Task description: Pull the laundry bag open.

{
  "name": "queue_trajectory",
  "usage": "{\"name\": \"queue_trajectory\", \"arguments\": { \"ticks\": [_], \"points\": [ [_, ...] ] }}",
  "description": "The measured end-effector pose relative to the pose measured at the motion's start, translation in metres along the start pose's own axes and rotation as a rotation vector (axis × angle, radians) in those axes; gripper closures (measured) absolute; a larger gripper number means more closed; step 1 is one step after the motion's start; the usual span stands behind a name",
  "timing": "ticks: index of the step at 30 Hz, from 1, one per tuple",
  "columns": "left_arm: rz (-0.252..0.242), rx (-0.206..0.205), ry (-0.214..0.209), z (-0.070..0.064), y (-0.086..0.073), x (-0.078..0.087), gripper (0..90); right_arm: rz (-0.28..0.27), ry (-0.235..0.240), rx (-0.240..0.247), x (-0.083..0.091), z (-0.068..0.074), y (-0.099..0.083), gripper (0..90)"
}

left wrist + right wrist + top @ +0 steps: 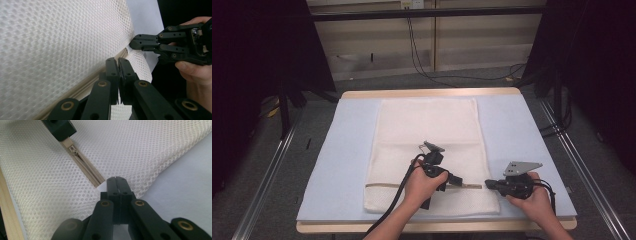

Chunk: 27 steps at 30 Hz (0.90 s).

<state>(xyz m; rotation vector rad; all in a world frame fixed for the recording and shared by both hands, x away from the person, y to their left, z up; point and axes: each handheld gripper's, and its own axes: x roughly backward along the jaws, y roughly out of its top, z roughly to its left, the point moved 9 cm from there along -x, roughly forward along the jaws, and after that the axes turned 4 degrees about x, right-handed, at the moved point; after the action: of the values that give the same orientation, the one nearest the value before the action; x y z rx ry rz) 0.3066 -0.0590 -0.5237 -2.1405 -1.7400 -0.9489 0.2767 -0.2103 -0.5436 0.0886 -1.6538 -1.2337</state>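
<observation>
Pinching white mesh bag (427, 150) at its zipper (85, 167), both tongs clamped

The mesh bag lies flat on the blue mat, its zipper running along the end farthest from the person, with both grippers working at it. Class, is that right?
Not quite. The mesh bag does lie flat on the blue mat, but the high view shows its zipper along the end nearest the person, where the left gripper and right gripper work.

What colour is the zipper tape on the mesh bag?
Beige, against the bag's white mesh; the zipper tape shows best in the right gripper view.
</observation>
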Motion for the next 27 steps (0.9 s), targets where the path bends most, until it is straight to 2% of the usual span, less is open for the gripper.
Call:
{"name": "queue_trajectory", "arguments": {
  "ticks": [5, 6, 9, 15, 17, 19, 20, 23, 27],
  "points": [
    [-0.011, -0.003, 0.008, 0.003, 0.0, 0.004, 87.7, 0.0, 0.004, 0.009, 0.0, 0.0, 0.0, 90.0],
    [-0.004, 0.004, -0.01, 0.003, -0.002, 0.006, 87.7, 0.0, 0.004, 0.011, 0.0, 0.0, 0.0, 90.0],
    [-0.017, 0.01, -0.009, 0.004, -0.002, 0.006, 87.7, 0.0, 0.005, 0.01, 0.0, 0.0, 0.0, 90.0],
    [-0.007, -0.009, 0.01, 0.008, -0.002, 0.014, 87.7, -0.002, 0.004, 0.008, 0.0, 0.0, 0.0, 90.0],
    [-0.024, 0.005, 0.016, 0.007, -0.001, 0.015, 87.7, -0.002, 0.005, 0.007, 0.0, 0.0, 0.0, 90.0],
    [-0.014, -0.005, 0.02, 0.011, -0.002, 0.02, 87.7, -0.002, 0.002, 0.004, 0.0, 0.0, 0.0, 90.0],
    [-0.023, -0.001, 0.024, 0.011, -0.001, 0.021, 87.7, -0.002, 0.002, 0.004, 0.0, 0.0, 0.0, 90.0],
    [-0.019, 0.003, 0.008, 0.011, -0.002, 0.021, 87.7, -0.003, 0.001, 0.005, 0.0, 0.0, 0.0, 90.0],
    [-0.026, 0.003, 0.013, 0.012, -0.002, 0.021, 87.7, -0.003, 0.0, 0.007, 0.0, 0.001, 0.0, 90.0]
  ]
}}
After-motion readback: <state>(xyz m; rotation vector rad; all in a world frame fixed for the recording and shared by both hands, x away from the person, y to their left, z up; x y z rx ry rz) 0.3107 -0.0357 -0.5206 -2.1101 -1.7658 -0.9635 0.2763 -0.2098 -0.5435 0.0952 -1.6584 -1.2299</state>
